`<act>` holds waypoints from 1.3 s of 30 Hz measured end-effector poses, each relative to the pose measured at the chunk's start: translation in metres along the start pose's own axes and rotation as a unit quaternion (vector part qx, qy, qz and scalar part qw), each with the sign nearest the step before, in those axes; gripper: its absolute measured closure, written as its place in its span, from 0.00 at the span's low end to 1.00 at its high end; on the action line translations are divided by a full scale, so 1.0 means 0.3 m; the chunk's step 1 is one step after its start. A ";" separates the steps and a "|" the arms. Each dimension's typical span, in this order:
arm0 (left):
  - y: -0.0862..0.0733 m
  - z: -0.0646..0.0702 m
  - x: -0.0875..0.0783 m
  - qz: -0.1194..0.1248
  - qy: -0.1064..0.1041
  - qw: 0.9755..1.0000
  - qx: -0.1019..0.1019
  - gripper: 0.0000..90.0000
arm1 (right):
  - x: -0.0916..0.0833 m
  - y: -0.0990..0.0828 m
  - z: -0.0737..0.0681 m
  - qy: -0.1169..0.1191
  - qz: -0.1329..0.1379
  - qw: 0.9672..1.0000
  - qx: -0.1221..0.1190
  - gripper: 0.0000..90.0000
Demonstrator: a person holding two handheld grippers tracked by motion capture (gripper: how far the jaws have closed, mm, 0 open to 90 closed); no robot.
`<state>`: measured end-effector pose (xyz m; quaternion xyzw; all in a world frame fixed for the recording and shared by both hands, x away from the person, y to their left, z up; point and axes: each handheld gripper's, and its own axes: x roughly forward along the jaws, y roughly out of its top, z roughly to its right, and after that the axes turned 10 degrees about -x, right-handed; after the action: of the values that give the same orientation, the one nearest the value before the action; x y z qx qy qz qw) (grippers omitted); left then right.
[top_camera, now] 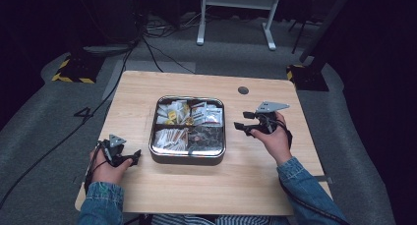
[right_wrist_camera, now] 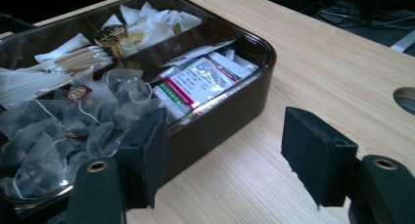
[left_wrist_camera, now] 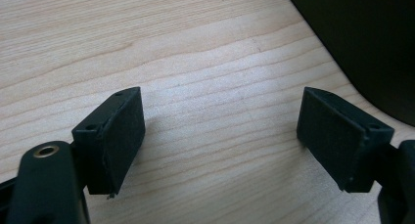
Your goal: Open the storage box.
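Two grippers rest released on a wooden tabletop (top_camera: 255, 185), jaws apart and empty. A divided tray (top_camera: 187, 154) of sachets and tea bags (right_wrist_camera: 58, 131) sits at centre. The left gripper (top_camera: 129, 159) lies at eight o'clock, the right gripper (top_camera: 244, 122) at three o'clock.

The person's forearms, in blue denim sleeves, enter from the bottom of the high view; the left hand (top_camera: 105, 168) grips the left gripper (top_camera: 132, 158) low and near the body, its jaws pointing right and spread wide apart with nothing between them, as the left gripper view confirms. The right hand (top_camera: 275, 136) is stretched further forward, holding the right gripper (top_camera: 242, 122) with its grey plate on top; its jaws point left, likewise parted and holding nothing.
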<state>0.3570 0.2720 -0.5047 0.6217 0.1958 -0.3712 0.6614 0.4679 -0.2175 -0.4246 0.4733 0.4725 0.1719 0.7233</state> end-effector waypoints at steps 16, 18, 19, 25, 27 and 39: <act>-0.002 -0.001 -0.001 0.001 -0.003 1.000 0.002 0.20 | 0.027 0.088 -0.055 0.040 0.012 0.999 -0.026 0.38; -0.002 -0.001 0.000 0.002 -0.003 1.000 0.003 0.20 | 0.034 0.106 -0.061 0.045 0.012 0.998 -0.031 0.37; -0.002 -0.002 -0.001 0.001 -0.002 1.000 0.003 0.20 | 0.039 0.117 -0.065 0.049 0.014 0.998 -0.035 0.36; -0.001 -0.002 -0.001 -0.001 -0.004 1.000 0.003 0.20 | 0.082 0.196 -0.099 0.065 0.018 0.996 -0.055 0.33; -0.001 -0.002 -0.001 -0.001 -0.004 1.000 0.003 0.20 | 0.100 0.217 -0.110 0.070 0.015 0.995 -0.066 0.33; 0.000 -0.002 0.000 -0.002 -0.005 1.000 0.004 0.20 | 0.211 0.277 -0.138 0.083 -0.009 0.994 -0.066 0.28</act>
<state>0.3572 0.2727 -0.5048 0.6219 0.1921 -0.3762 0.6594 0.4808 -0.1109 -0.3914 0.4048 0.5228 0.2349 0.7125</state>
